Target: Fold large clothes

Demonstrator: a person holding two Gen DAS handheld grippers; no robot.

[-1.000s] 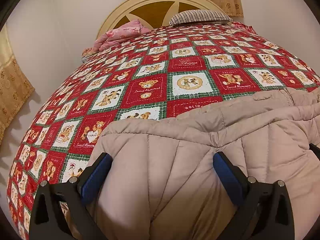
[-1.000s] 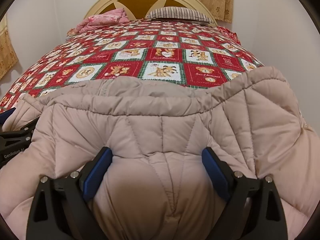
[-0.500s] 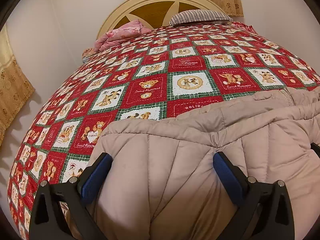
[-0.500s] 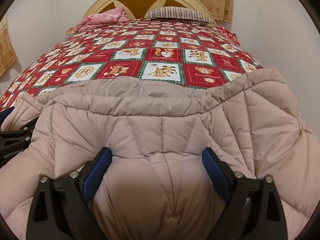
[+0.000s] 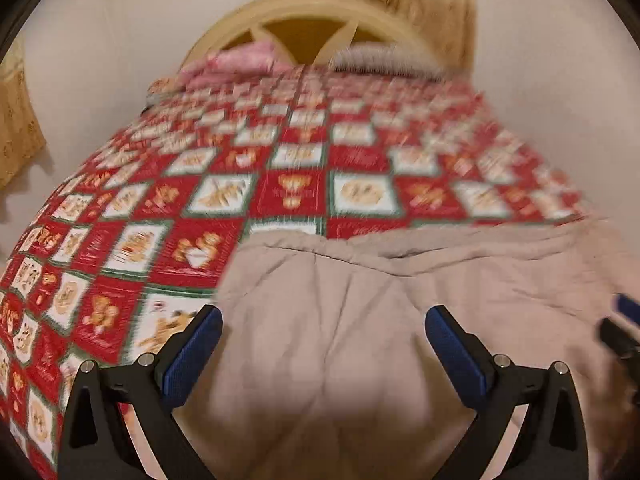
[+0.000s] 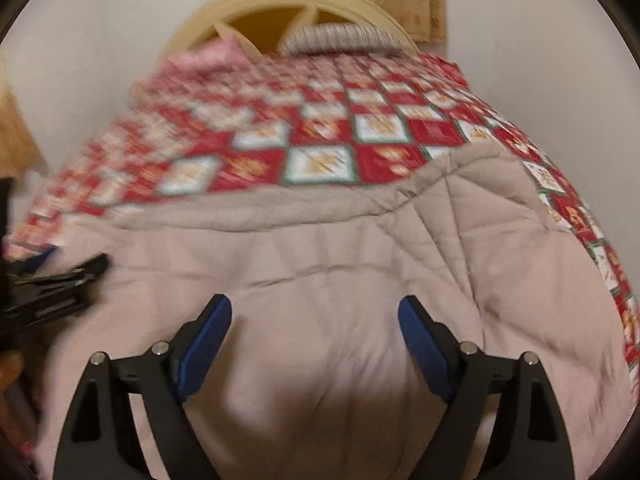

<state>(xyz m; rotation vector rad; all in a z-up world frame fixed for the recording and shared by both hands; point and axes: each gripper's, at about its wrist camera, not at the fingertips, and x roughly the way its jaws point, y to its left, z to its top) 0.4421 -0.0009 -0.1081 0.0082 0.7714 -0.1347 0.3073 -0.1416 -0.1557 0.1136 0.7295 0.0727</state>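
A large beige quilted down coat (image 5: 380, 320) lies across the near end of the bed; it also fills the right wrist view (image 6: 340, 272). My left gripper (image 5: 322, 336) is open over the coat's left part, its blue pads apart with nothing between them. My right gripper (image 6: 314, 328) is open over the coat's right part, also empty. The left gripper shows at the left edge of the right wrist view (image 6: 52, 284). The right gripper shows at the right edge of the left wrist view (image 5: 622, 328). Both views are motion-blurred.
The bed carries a red, green and white teddy-bear patchwork quilt (image 5: 288, 184). A pink bundle (image 5: 236, 64) and a striped pillow (image 5: 380, 58) lie by the cream headboard (image 5: 308, 16). White walls and gold curtains (image 5: 16, 116) flank the bed.
Both grippers have pulled back and risen from the coat, so more of the bed and wall shows. The coat now lies flatter. The jaws have stayed open.
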